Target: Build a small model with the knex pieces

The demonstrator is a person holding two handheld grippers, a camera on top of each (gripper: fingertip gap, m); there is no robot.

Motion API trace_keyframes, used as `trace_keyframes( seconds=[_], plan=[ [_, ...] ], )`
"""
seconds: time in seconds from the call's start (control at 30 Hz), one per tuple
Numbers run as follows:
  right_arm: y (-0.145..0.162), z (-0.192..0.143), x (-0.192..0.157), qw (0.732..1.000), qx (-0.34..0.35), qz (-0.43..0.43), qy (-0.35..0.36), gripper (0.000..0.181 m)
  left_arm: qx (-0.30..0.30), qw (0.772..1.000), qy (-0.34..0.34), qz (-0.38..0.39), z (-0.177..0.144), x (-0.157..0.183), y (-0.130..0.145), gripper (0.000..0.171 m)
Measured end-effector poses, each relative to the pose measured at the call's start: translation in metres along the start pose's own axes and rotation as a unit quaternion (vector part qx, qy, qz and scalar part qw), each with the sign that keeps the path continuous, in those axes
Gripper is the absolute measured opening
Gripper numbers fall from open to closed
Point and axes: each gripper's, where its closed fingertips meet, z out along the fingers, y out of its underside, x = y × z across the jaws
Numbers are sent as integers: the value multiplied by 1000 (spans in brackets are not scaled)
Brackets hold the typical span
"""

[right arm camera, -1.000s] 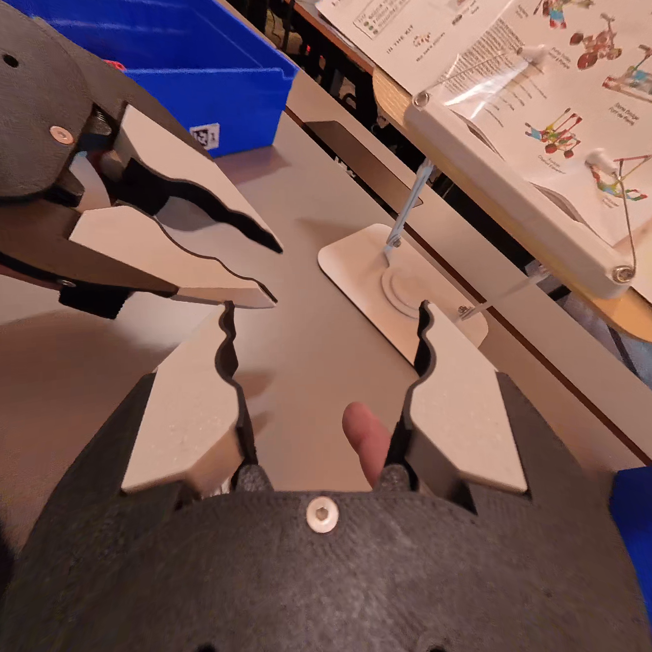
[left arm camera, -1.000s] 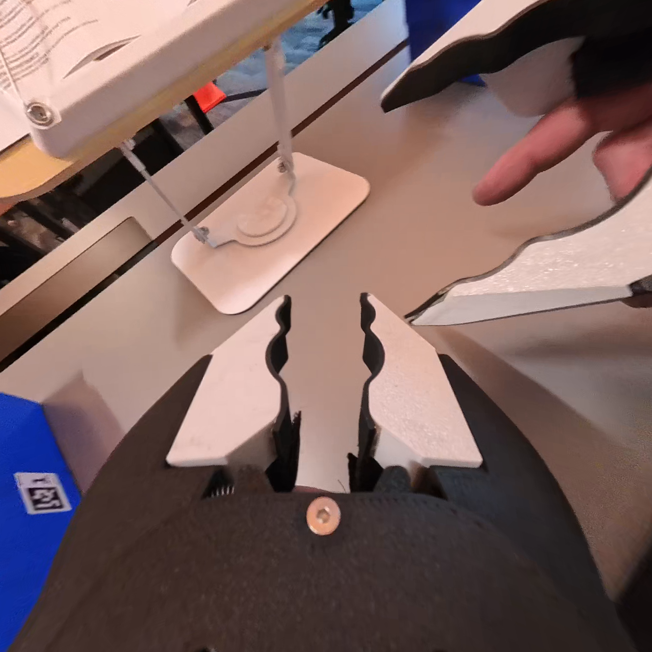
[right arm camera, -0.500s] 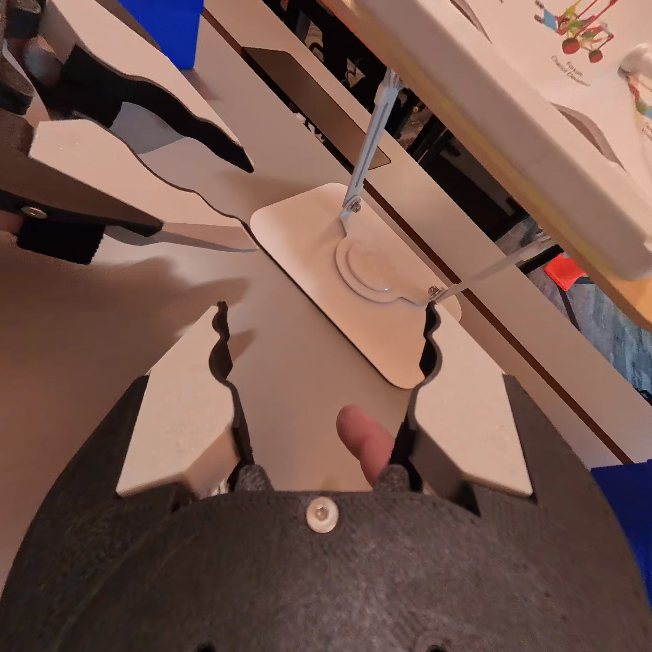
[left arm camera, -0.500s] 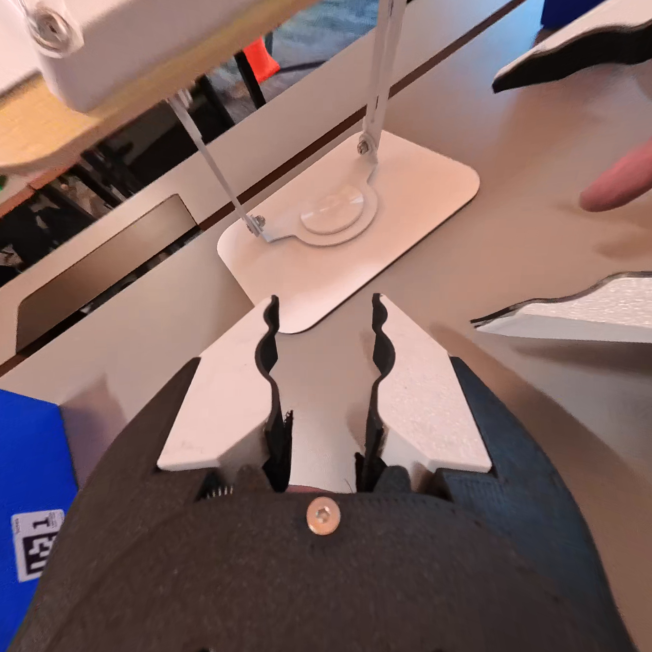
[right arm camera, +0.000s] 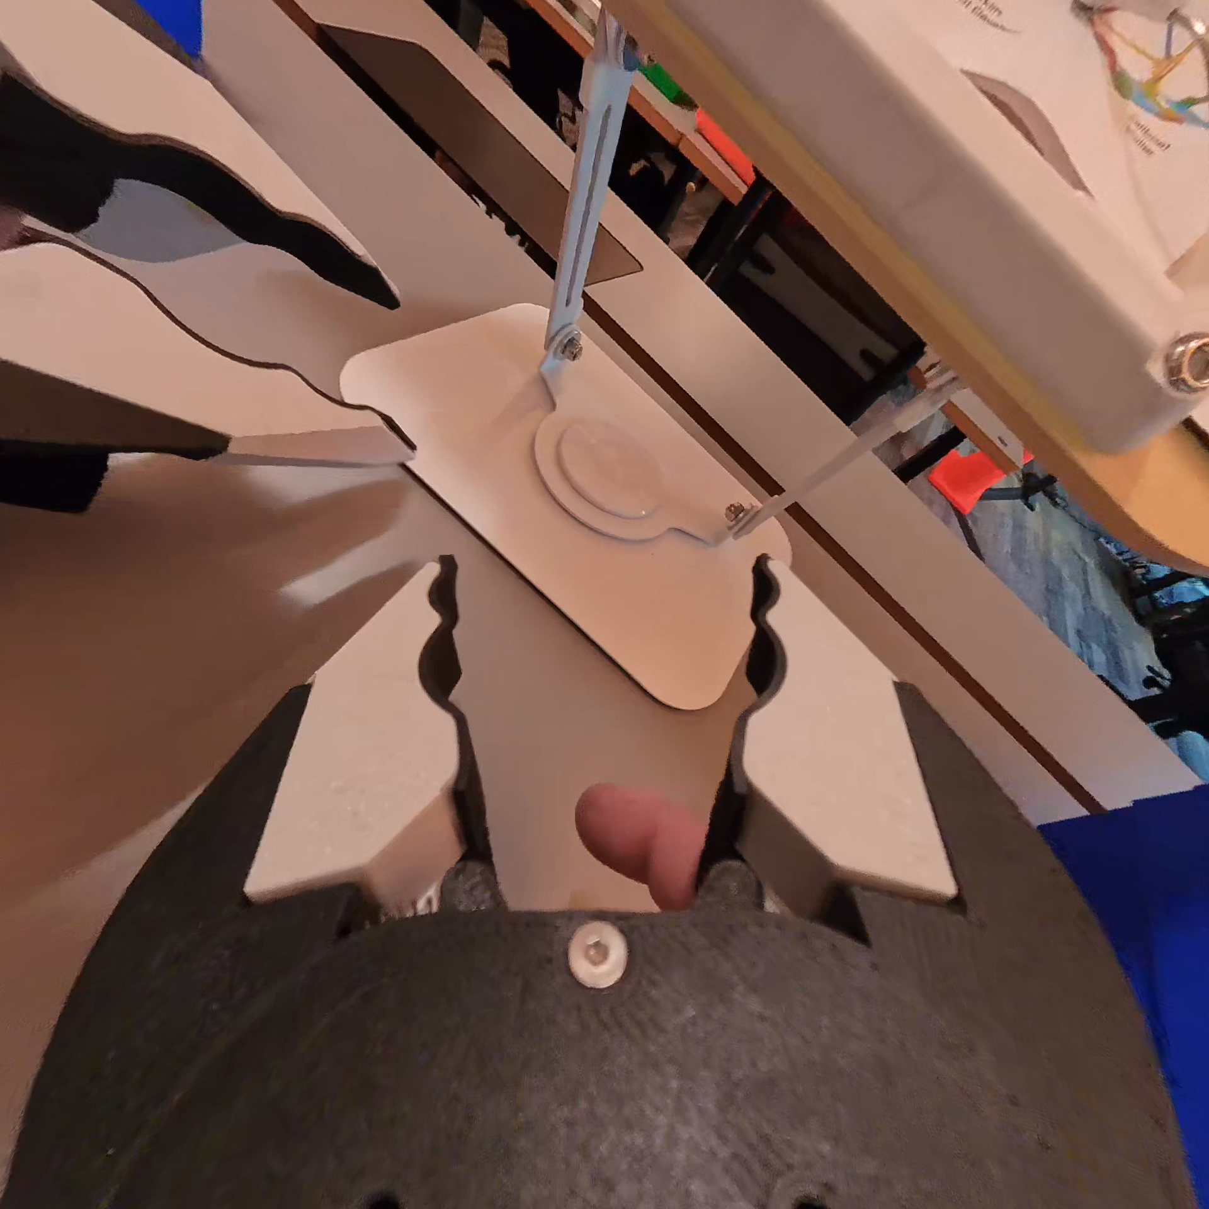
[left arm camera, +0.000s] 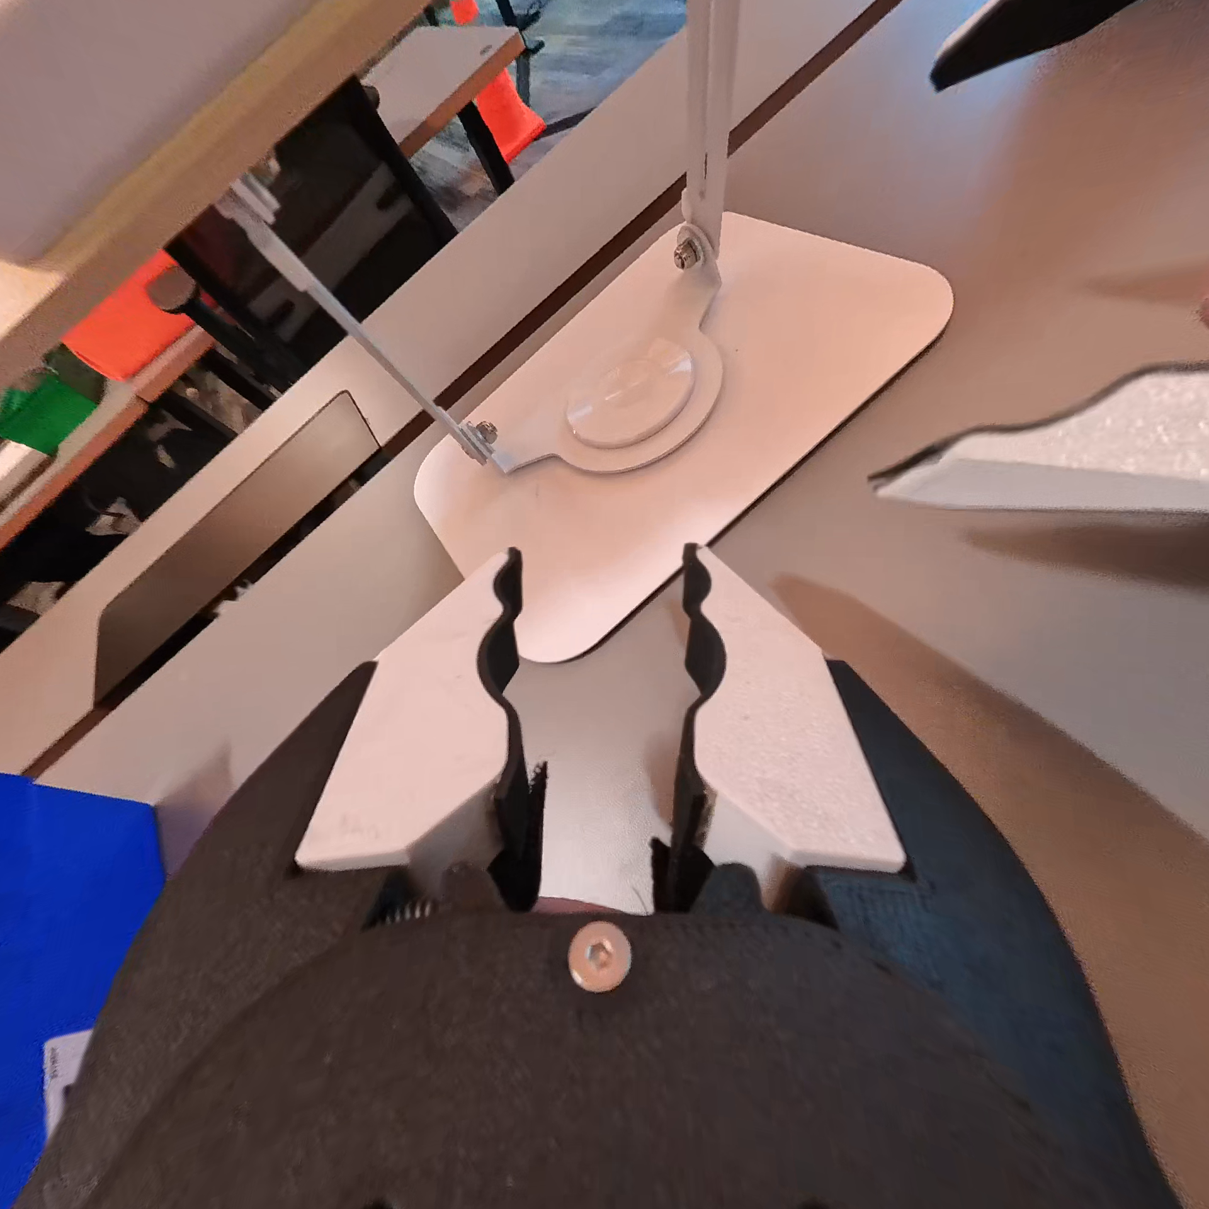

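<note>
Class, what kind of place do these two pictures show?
Probably a workshop or lab: a white stand base on a grey worktable, blue bins at its edges, more tables behind.

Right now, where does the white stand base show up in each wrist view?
Left wrist view: the base lies flat on the table, centre to upper right, just beyond the left gripper.
Right wrist view: the base sits mid-frame, reaching between the right gripper fingers.
Shared landmark: the round disc on the base.

Workshop, worktable (left arm camera: 981, 216), blue bins (left arm camera: 72, 916), document stand (right arm camera: 628, 589)
</note>
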Motion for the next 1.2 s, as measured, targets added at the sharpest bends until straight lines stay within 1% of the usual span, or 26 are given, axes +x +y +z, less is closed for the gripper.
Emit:
trace_keyframes(
  seconds=[0.03, 0.07, 0.1, 0.13, 0.17, 0.2, 0.23, 0.3, 0.33, 0.4, 0.53, 0.6, 0.67, 0.77, 0.83, 0.9, 1.0, 1.03, 1.1, 1.2],
  plan=[
    [-1, -1, 0, 1000, 3, -12, 1, 78, 3, 1000, -9, 11, -1, -1, -2, 43],
    [-2, -2, 0, 1000, 5, -28, 4, 58, 8, 999, -17, 26, -2, -1, -5, 38],
    [-3, -2, 2, 999, 6, -42, 12, 46, 15, 999, -22, 39, -3, 0, -9, 29],
    [-4, -1, 2, 998, 10, -53, 19, 38, 20, 998, -29, 50, -3, 1, -13, 25],
    [-5, -1, 1, 998, 13, -56, 19, 27, 25, 997, -38, 58, -4, 1, -16, 16],
    [-4, 0, -2, 999, 11, -51, 12, 20, 32, 996, -43, 65, -5, 2, -20, 8],
    [-3, 1, -5, 999, 8, -43, 4, 18, 39, 996, -46, 69, -5, 3, -23, 1],
    [-5, 0, -7, 999, 12, -49, 2, 19, 38, 995, -46, 74, -4, 4, -22, 2],
    [-5, 0, -6, 998, 14, -54, 7, 21, 38, 996, -44, 72, -4, 4, -22, 0],
    [-3, 1, -7, 998, 16, -58, 7, 26, 38, 996, -39, 63, -4, 2, -21, 1],
    [7, 5, -13, 998, 8, -64, -3, 33, 37, 997, -26, 64, -6, 6, -21, 9],
    [10, 8, -16, 998, 5, -64, -6, 38, 38, 996, -21, 75, -7, 10, -22, 18],
    [11, 8, -20, 998, 6, -59, -12, 40, 44, 996, -19, 81, -10, 13, -26, 19],
    [12, 6, -19, 998, 11, -55, -15, 44, 61, 994, -25, 89, -25, 7, -37, 22],
    [9, 3, -19, 999, 19, -45, -20, 44, 67, 993, -21, 96, -41, 1, -45, 28],
    [8, 1, -21, 998, 25, -43, -25, 43, 69, 992, -26, 99, -60, -11, -53, 41],
    [7, -1, -29, 998, 30, -48, -39, 43, 89, 991, -52, 85, -96, -44, -63, 41],
    [5, -3, -32, 997, 34, -47, -45, 43, 96, 990, -70, 79, -110, -62, -65, 44],
    [0, -6, -38, 997, 43, -48, -53, 43, 111, 986, -113, 60, -143, -104, -66, 44],
    [-6, -12, -47, 995, 54, -52, -65, 43, 88, 978, -185, 39, -189, -183, -45, 48]
  ],
)
